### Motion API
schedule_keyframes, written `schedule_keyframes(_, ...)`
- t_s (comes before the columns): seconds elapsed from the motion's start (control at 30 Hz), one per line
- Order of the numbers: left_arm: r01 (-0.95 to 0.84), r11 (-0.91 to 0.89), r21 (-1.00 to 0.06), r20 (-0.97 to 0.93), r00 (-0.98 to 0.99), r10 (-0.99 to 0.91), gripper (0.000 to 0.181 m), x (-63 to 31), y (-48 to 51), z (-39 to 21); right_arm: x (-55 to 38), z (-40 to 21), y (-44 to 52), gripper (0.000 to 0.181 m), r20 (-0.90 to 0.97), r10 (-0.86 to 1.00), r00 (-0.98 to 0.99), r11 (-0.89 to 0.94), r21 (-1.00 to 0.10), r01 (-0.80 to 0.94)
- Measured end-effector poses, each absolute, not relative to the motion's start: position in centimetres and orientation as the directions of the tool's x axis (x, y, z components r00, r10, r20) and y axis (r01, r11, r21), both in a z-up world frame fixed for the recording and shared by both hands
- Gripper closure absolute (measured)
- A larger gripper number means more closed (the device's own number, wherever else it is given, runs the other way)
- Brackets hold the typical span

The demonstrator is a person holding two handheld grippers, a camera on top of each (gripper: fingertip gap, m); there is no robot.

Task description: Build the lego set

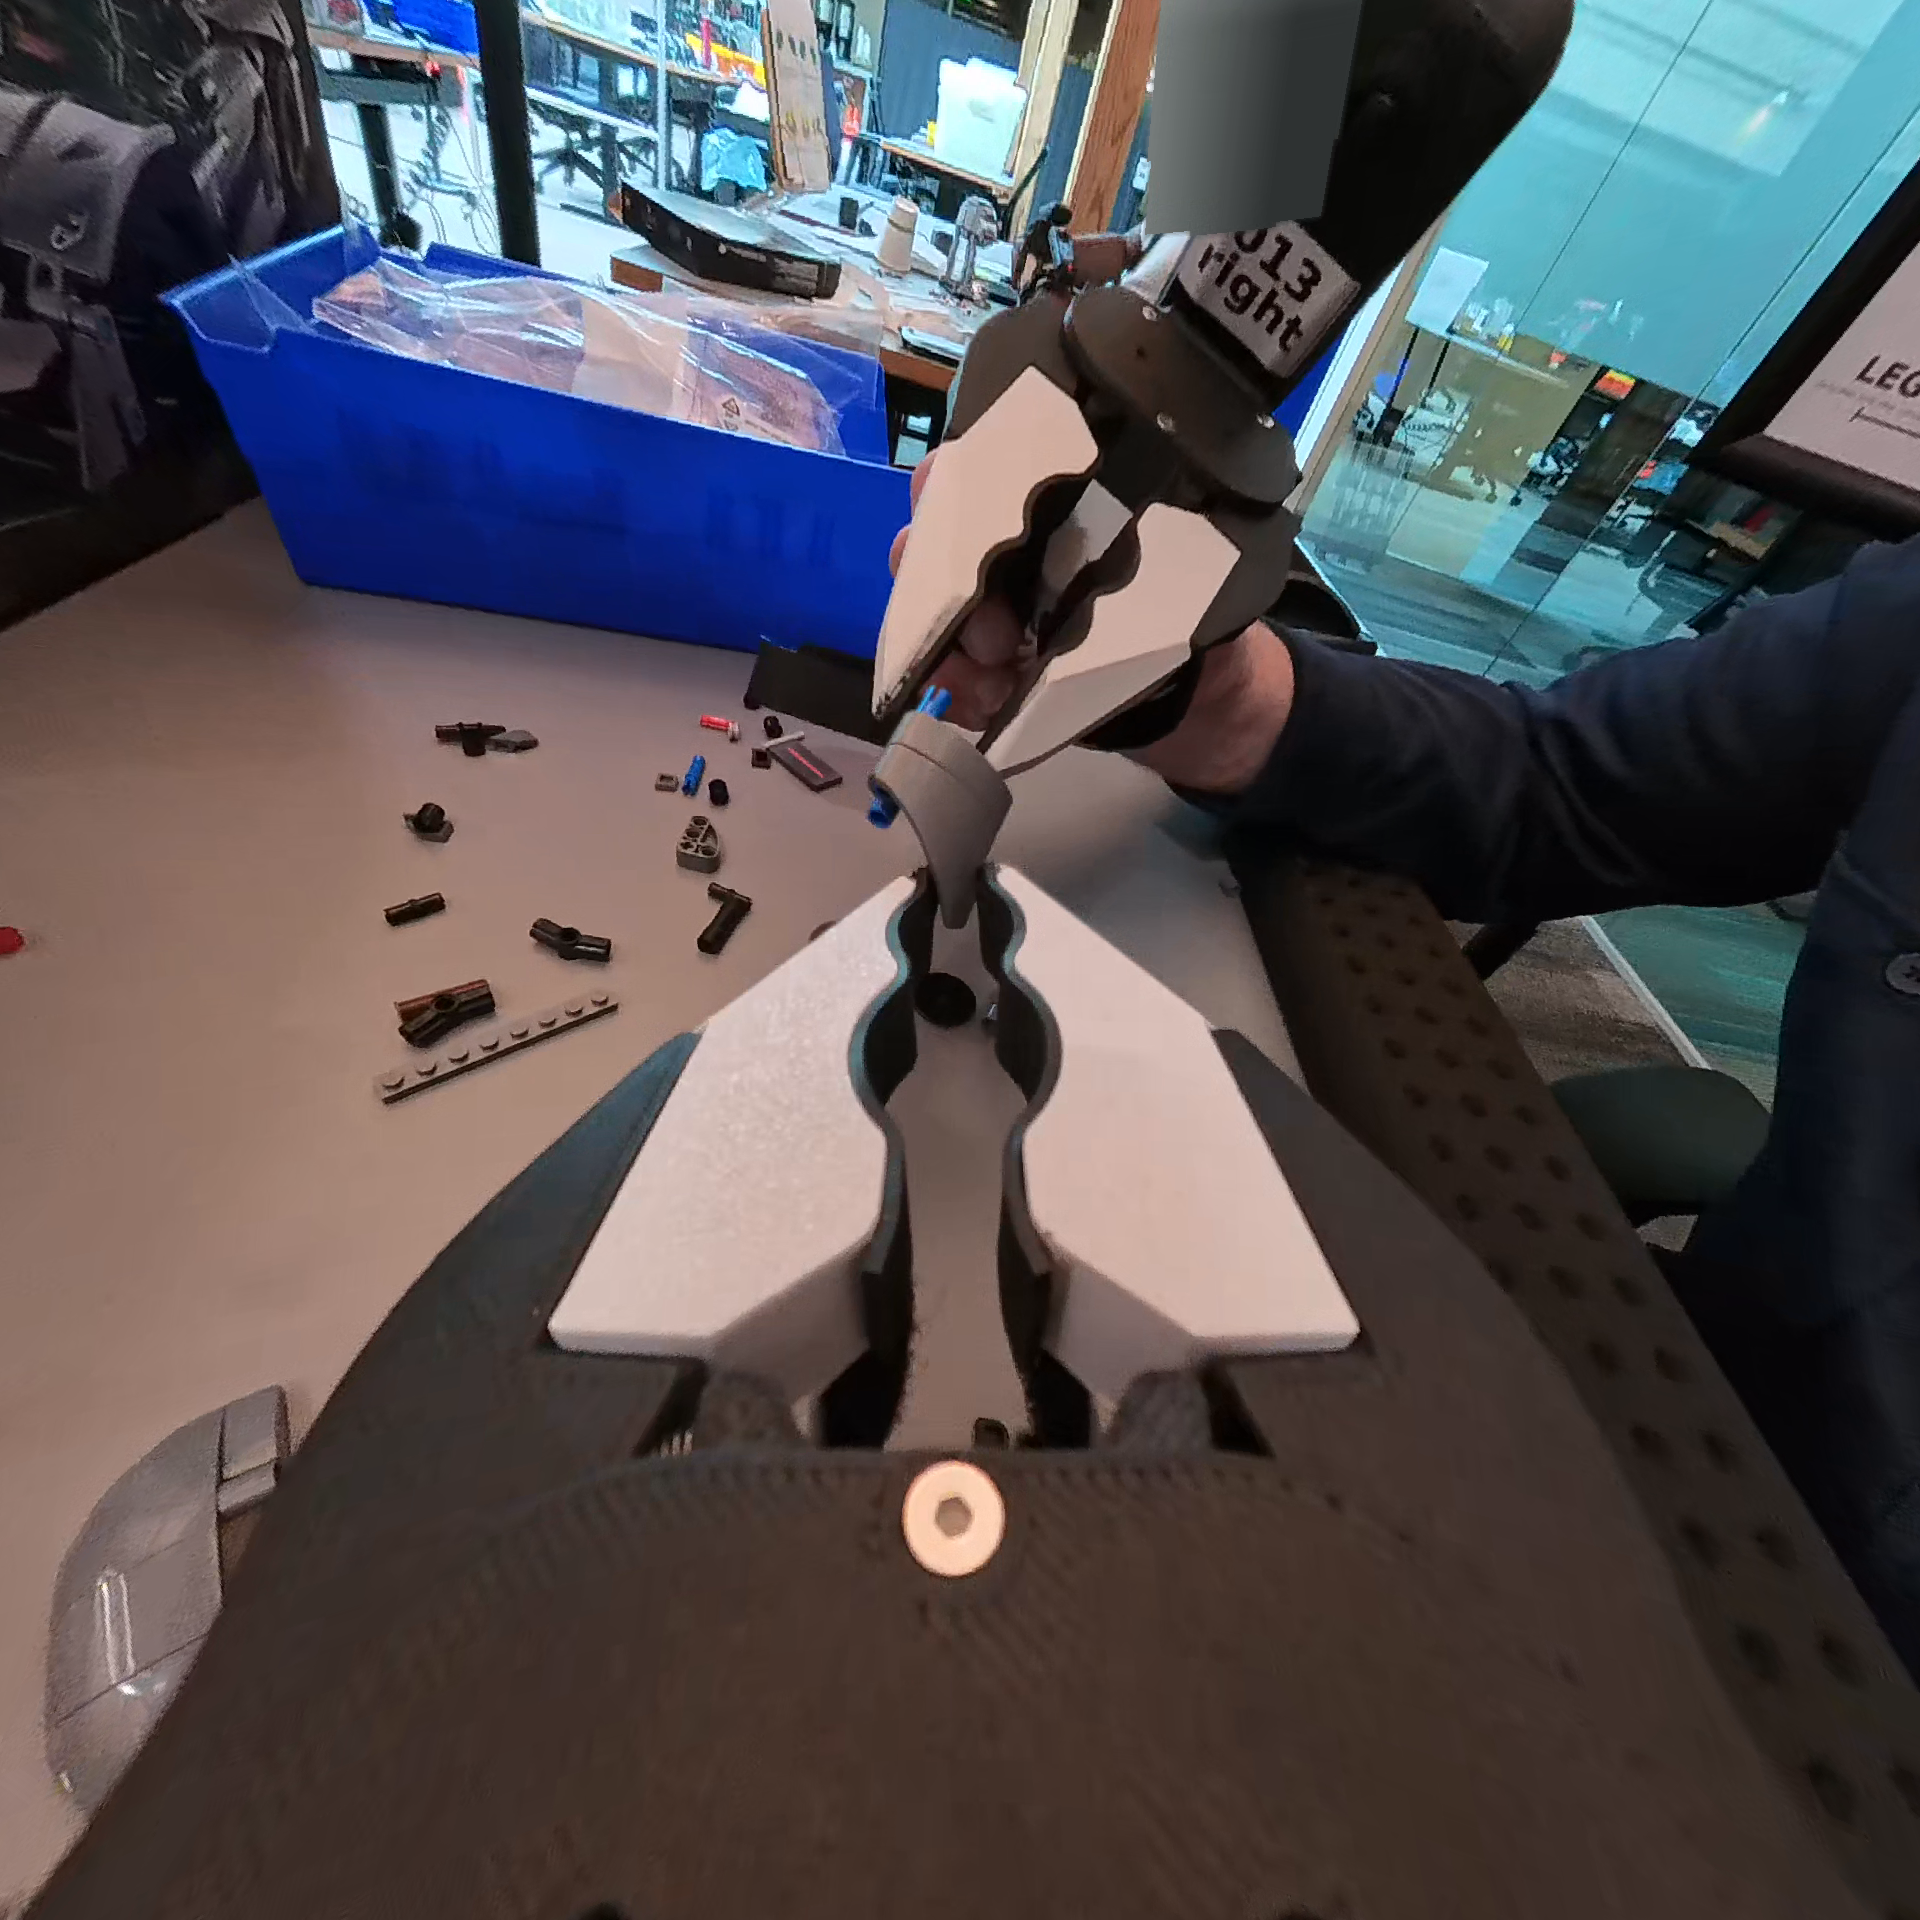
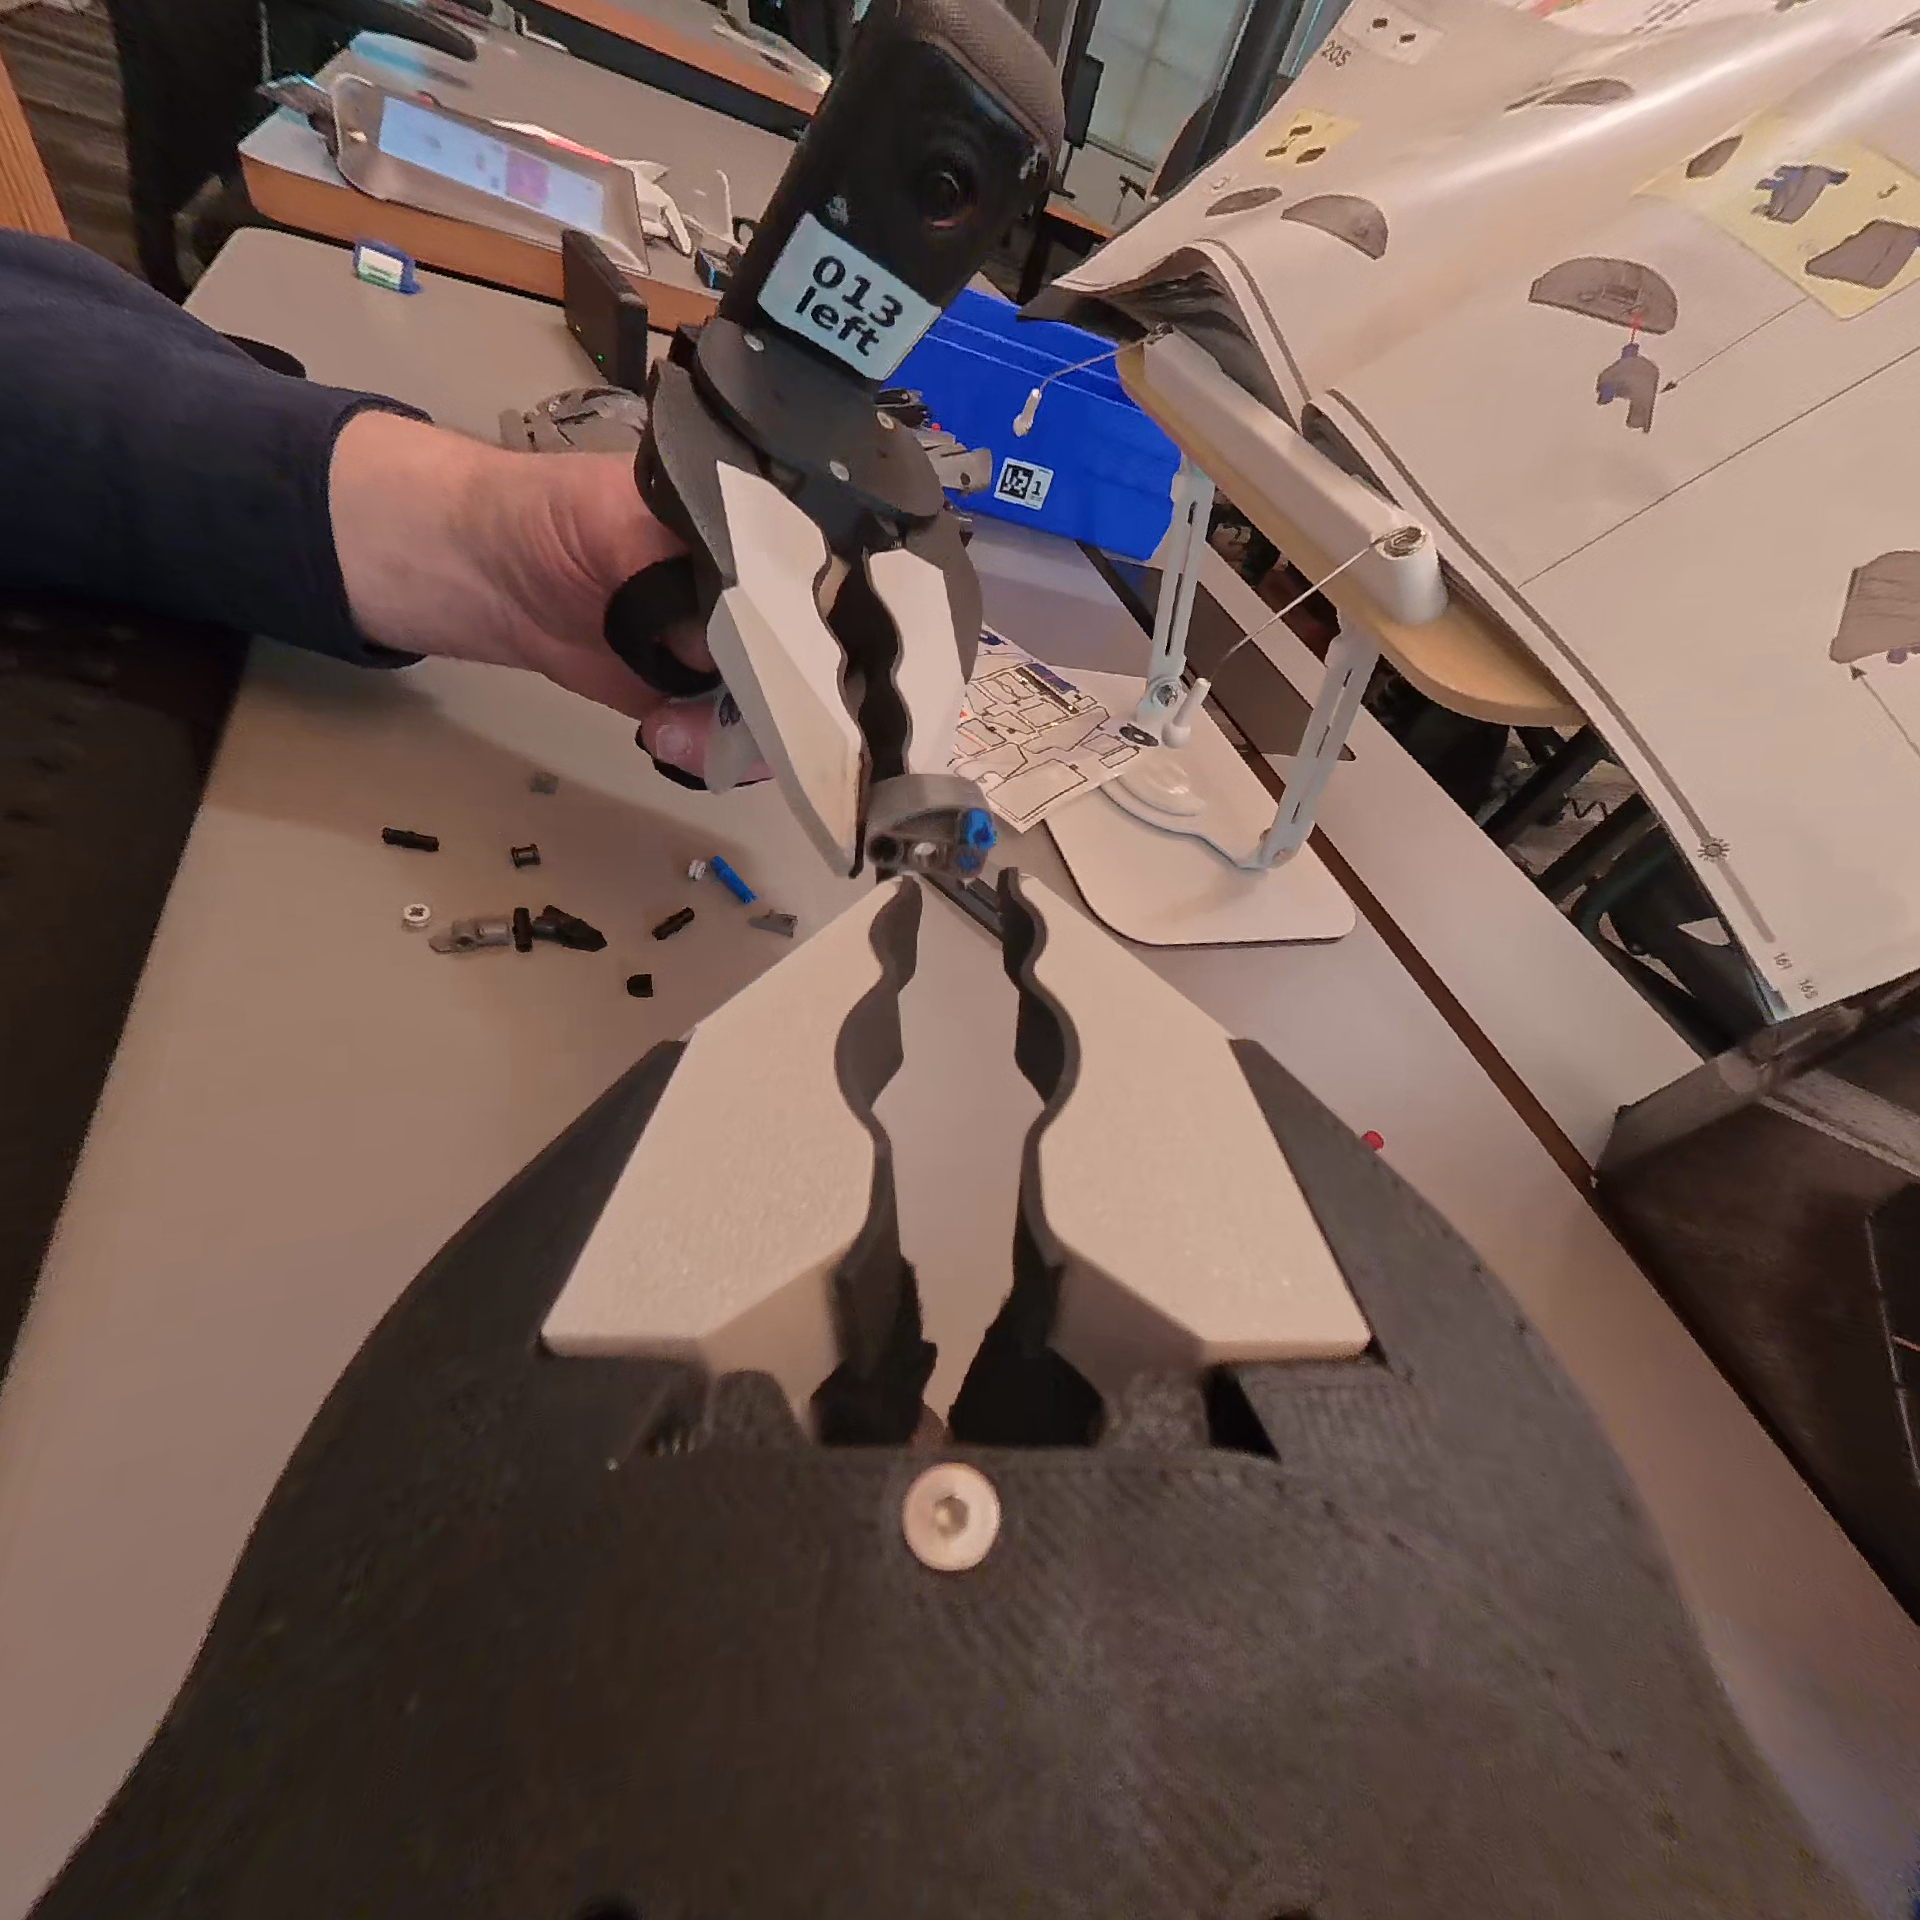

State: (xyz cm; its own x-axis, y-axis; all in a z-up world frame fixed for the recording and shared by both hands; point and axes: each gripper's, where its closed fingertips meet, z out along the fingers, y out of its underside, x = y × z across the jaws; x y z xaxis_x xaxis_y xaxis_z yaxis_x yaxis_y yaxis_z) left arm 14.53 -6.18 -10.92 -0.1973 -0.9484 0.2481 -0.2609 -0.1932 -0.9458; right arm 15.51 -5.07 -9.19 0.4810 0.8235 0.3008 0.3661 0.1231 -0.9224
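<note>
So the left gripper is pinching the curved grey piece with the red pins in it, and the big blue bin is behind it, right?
Nearly. The pins in the curved grey piece are blue, not red, as both wrist views show. The rest holds: the left gripper is pinching that piece at its lower end, and the big blue bin sits behind it on the table.

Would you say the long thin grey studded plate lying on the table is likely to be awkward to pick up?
Probably: the grey studded plate lies flat on the table, leaving little edge to pinch. It looks stiff and light. It seems unlikely to roll.
</note>
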Motion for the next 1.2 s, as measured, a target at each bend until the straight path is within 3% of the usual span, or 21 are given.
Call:
schedule_keyframes(0.3, -0.319, -0.161, -0.934, 0.235, -0.206, -0.95, 0.176, 14.8, -6.7, -12.1, 15.2, -9.4, -5.4, 0.178, 0.3, 0.836, 0.46, 0.128, -0.921, 0.369)
schedule_keyframes(0.73, -0.31, -0.172, -0.935, 0.24, -0.197, -0.951, 0.175, 14.9, -6.5, -12.0, 15.3, -9.5, -5.3, 0.179, 0.3, 0.833, 0.465, 0.12, -0.918, 0.377)
schedule_keyframes(1.2, -0.355, 0.012, -0.935, 0.007, -0.052, -0.999, 0.156, 15.5, -5.0, -12.7, 15.6, -9.6, -4.9, 0.179, 0.297, 0.821, 0.488, 0.104, -0.918, 0.383)
